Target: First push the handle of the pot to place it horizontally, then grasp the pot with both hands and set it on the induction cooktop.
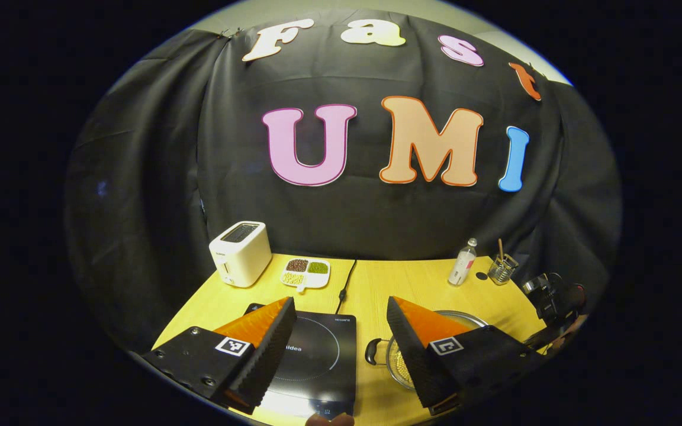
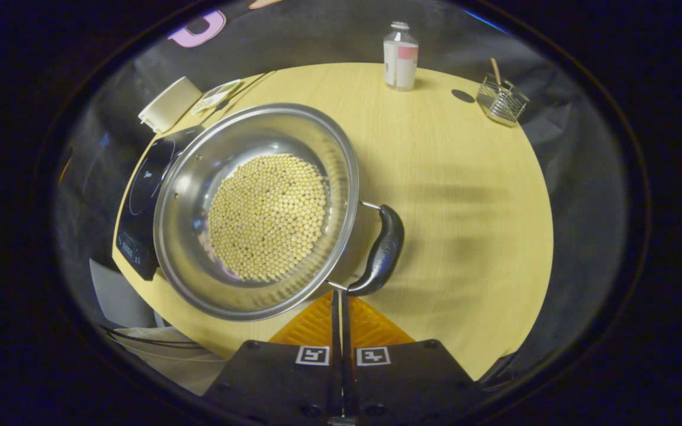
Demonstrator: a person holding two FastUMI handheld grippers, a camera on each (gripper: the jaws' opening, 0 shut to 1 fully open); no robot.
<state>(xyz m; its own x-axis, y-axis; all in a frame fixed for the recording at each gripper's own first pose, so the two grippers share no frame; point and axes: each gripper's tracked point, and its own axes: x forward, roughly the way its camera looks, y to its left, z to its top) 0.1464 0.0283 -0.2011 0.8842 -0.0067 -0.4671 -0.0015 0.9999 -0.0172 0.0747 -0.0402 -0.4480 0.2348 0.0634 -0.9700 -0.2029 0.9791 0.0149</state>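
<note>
My right gripper is clenched with its fingers pressed flat together, empty, its tip at the near end of the black curved handle of the round steel pot of pale beans. My left gripper hangs released above the table. I judge the push underway; the lift onto the flat black induction cooktop beside it remains. One pot, two handles, one cooktop.
</note>
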